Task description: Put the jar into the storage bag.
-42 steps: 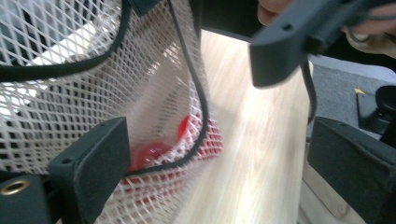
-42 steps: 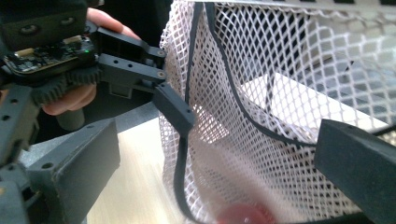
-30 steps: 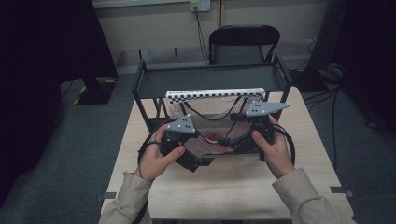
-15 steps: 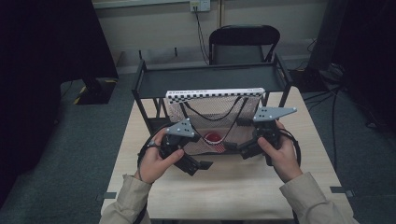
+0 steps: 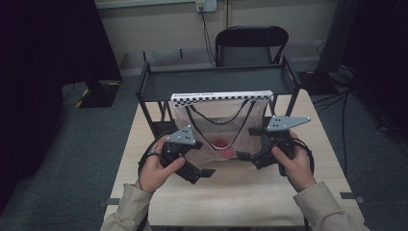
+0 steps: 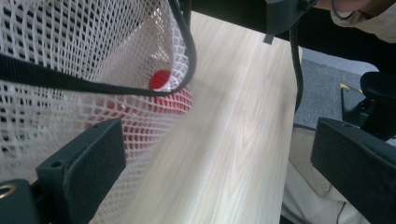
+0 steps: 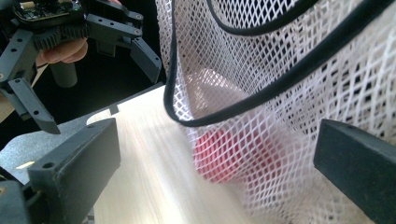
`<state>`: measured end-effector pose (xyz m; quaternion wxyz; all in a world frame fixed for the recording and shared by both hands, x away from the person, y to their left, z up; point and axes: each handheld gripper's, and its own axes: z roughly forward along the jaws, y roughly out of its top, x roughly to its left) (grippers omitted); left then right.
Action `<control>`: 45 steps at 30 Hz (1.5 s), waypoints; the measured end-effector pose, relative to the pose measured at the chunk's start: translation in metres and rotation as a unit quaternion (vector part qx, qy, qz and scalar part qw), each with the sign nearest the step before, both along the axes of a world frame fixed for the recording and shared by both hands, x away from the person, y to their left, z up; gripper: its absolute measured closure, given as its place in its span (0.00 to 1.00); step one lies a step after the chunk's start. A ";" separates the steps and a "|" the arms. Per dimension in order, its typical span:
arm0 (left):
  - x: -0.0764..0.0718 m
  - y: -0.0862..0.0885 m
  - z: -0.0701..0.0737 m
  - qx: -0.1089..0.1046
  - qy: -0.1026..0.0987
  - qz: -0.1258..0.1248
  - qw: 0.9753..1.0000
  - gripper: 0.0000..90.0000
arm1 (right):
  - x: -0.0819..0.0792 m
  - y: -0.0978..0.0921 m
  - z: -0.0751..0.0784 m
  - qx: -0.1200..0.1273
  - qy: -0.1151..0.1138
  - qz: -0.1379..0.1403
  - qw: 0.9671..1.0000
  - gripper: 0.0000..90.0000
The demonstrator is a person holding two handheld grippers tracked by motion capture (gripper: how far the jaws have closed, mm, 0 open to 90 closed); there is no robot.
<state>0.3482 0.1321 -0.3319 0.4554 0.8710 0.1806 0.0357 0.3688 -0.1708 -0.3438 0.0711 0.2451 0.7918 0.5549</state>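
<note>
Mesh bag (image 5: pixel 219 127) | pale wood table (image 5: pixel 240 202) | grey carpet (image 5: pixel 86 134) | black chair (image 5: pixel 250 45)

Both grippers (image 5: pixel 223 162) seemingly lower, nearer.

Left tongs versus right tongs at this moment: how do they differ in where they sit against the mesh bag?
The left tongs sit at the mesh bag's near-left corner, one jaw against the netting; the right tongs sit at its near-right edge, level with the red object inside. The left reach nearer the person. Both are open, gripping nothing.
</note>
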 end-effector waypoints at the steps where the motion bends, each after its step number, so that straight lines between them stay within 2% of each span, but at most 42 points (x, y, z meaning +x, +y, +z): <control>1: 0.000 0.001 -0.001 0.001 0.001 0.000 1.000 0.03 | 0.000 -0.001 -0.001 0.002 -0.001 0.001 1.000 0.00; 11: -0.002 0.010 -0.012 0.005 0.003 0.008 1.000 0.04 | -0.002 -0.013 -0.011 -0.003 0.003 -0.005 1.000 0.00; 30: -0.005 0.033 -0.036 0.008 0.014 0.025 1.000 0.04 | -0.005 -0.047 -0.034 0.008 0.014 -0.035 0.999 0.00; 41: -0.005 0.043 -0.049 0.007 0.023 0.035 0.999 0.04 | -0.008 -0.072 -0.053 -0.002 0.023 -0.053 0.998 0.00; 45: -0.004 0.045 -0.054 0.011 0.023 0.040 0.999 0.03 | -0.009 -0.080 -0.058 -0.019 0.019 -0.060 0.998 0.00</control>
